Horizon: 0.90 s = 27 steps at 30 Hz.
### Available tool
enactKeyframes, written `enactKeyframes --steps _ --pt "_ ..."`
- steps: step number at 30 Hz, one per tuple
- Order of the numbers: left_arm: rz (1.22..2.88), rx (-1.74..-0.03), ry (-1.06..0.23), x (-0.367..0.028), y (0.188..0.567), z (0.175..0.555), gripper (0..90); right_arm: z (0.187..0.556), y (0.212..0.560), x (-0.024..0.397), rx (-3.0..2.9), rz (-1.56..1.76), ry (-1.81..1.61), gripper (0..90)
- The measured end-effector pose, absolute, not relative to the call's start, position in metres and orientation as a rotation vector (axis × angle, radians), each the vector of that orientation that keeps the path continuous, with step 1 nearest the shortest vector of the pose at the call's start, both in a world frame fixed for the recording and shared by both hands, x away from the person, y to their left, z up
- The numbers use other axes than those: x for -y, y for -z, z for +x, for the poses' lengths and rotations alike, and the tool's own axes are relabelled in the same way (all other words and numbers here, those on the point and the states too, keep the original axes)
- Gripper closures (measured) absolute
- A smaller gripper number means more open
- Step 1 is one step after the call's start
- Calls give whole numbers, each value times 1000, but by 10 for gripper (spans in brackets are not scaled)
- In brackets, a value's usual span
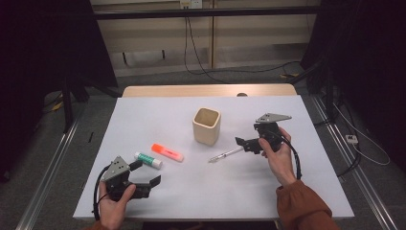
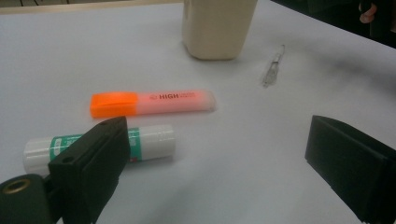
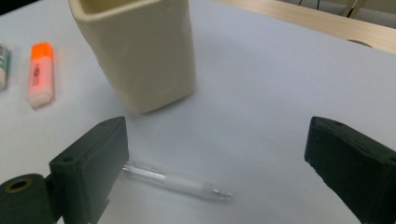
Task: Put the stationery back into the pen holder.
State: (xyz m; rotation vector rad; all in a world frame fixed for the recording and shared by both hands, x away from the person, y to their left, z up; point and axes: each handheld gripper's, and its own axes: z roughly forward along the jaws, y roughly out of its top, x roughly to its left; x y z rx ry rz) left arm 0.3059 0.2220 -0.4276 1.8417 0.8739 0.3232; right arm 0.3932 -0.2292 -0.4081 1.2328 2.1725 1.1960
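Observation:
A cream square cup stands upright mid-table. Left of it lie an orange highlighter and a white and green glue stick; a clear pen lies to its right front. My left gripper is open near the front left, just in front of the glue stick, with the highlighter beyond. My right gripper is open over the pen's right end; its view has the pen between the jaws and the cup behind. Nothing is held.
The white tabletop has a wooden strip at its far edge. Black cables run across the floor behind the table, and metal rails flank both sides.

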Motion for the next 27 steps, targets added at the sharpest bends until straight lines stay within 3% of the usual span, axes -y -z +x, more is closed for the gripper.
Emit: enactKeyframes --steps 11,15,19,27 --pt "1845 -862 -329 -221 426 304 66 387 418 207 -2396 1129 -1299 144" --pt "1845 -856 -335 -220 425 303 66 382 421 196 -2467 1068 -1293 246" --pt "1850 -851 -341 -219 424 302 66 378 423 190 -2488 994 -1298 481" --pt "1848 -854 -336 -218 425 303 66 377 418 196 -2452 994 -1371 705"
